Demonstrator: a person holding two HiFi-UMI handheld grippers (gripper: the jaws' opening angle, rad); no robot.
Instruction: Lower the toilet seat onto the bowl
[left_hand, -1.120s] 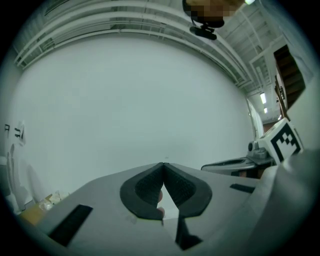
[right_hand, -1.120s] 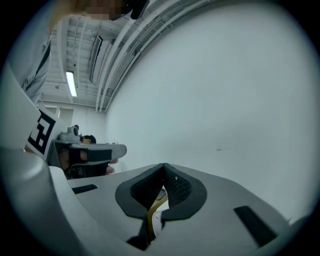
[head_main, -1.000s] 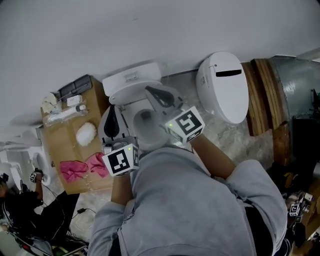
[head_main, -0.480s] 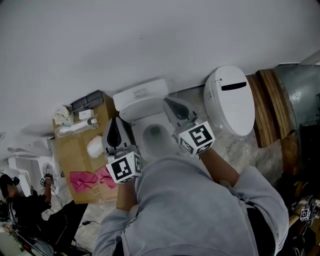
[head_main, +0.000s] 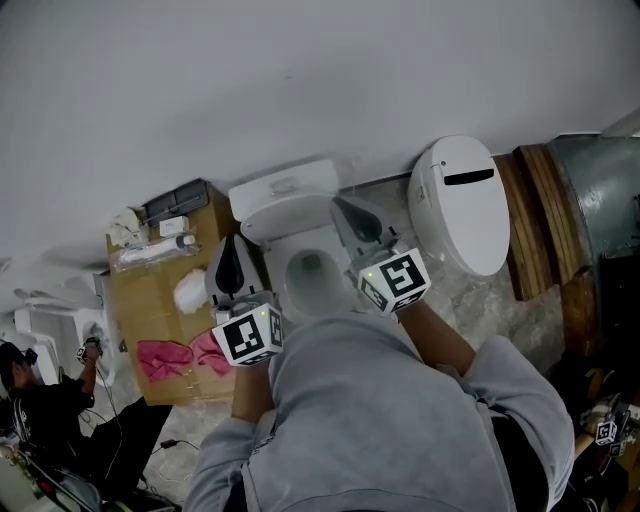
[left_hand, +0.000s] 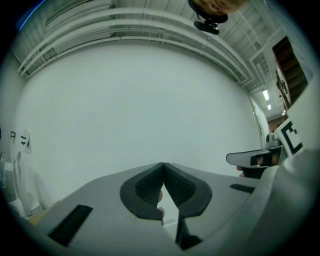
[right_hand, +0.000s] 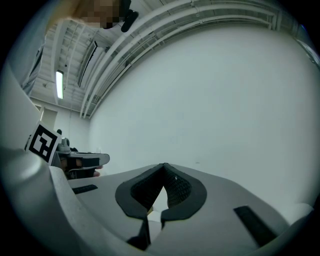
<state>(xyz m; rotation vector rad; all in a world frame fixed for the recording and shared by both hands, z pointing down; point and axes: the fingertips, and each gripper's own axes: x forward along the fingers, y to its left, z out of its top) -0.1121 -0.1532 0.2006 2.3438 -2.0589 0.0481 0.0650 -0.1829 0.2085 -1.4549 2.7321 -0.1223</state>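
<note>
In the head view a white toilet (head_main: 296, 215) stands against the white wall, its tank (head_main: 283, 186) at the back and its open bowl (head_main: 311, 267) below it. I cannot tell the seat from the rim here. My left gripper (head_main: 231, 258) hovers over the bowl's left side, and my right gripper (head_main: 350, 212) is over its right side near the tank. Both are shut with nothing between the pads. The left gripper (left_hand: 163, 165) and the right gripper (right_hand: 163, 166) both point up at the bare wall, with the toilet out of their views.
A loose white toilet lid (head_main: 462, 205) leans on the wall to the right, with wooden boards (head_main: 530, 220) and a metal duct (head_main: 600, 190) beyond it. On the left, a cardboard box (head_main: 150, 300) holds a pink cloth (head_main: 165, 358). A person (head_main: 40, 410) sits at the lower left.
The head view has swung, so the toilet sits a little lower and further right in the picture. Both grippers keep their places over the bowl and stay shut.
</note>
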